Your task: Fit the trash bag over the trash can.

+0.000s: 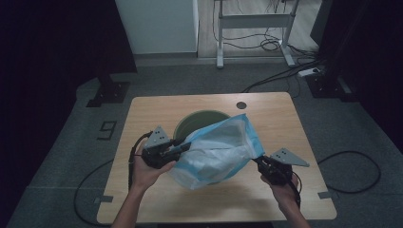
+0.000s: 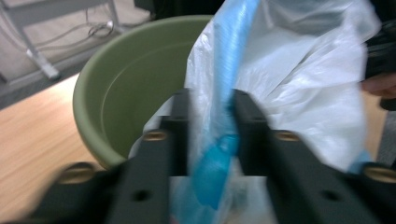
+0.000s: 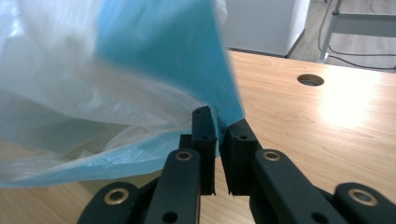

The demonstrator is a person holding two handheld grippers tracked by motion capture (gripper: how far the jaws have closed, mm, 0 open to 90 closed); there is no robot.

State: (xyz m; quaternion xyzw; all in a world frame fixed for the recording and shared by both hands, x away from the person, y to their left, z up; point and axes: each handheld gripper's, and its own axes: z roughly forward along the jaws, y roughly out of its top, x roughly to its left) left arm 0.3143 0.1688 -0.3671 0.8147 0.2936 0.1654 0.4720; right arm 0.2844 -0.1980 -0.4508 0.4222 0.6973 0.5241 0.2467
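Two hands at near table edge, each with gripper. Left gripper (image 1: 183, 145) jaws pinch blue edge of plastic bag (image 1: 216, 152); right gripper (image 1: 259, 160) jaws clamped narrow on bag's opposite blue corner. Translucent white-and-blue bag stretched between them, held above wooden table (image 1: 280, 118). Behind bag, green basin (image 1: 199, 121) sits mid-table, partly covered. Round hole (image 1: 241, 105) near far edge. Beyond, desk frame (image 1: 254, 21), cables on floor.

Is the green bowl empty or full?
Looks empty: the green bowl's visible inside is bare, though the plastic bag hides part of it.
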